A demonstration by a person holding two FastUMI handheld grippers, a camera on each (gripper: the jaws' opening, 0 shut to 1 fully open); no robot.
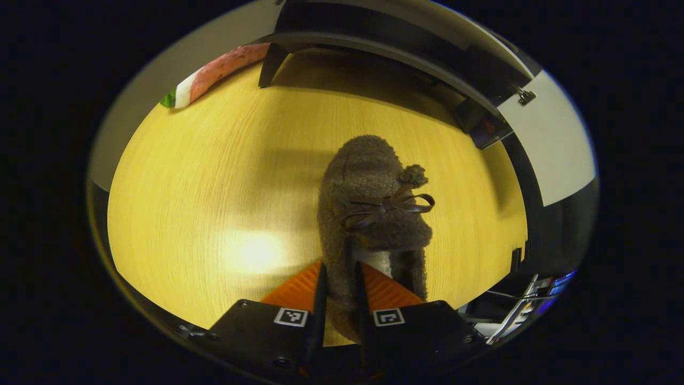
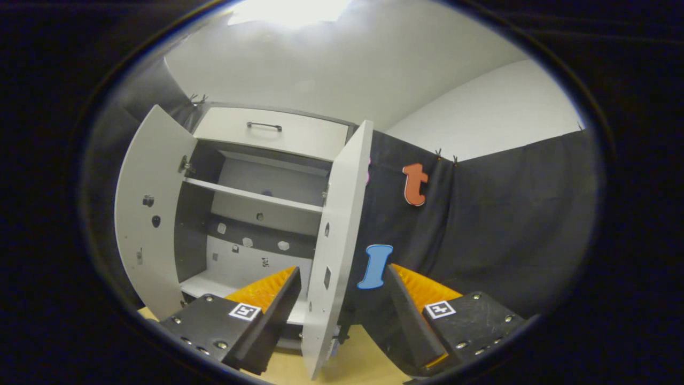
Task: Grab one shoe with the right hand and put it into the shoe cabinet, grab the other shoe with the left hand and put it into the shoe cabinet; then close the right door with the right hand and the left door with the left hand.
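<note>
One fuzzy brown bow slipper (image 1: 368, 214) pinched in left gripper (image 1: 340, 286); right gripper (image 2: 342, 299) gapes, white cabinet (image 2: 256, 214) ahead—stow next.

A fuzzy grey-brown slipper (image 1: 368, 214) with a dark brown ribbon bow (image 1: 387, 206) lies on the yellow wood-grain floor (image 1: 214, 187). Beyond the slipper stands the pale grey shoe cabinet (image 2: 267, 133), its shelves white, its handle (image 2: 264, 126) dark.
</note>
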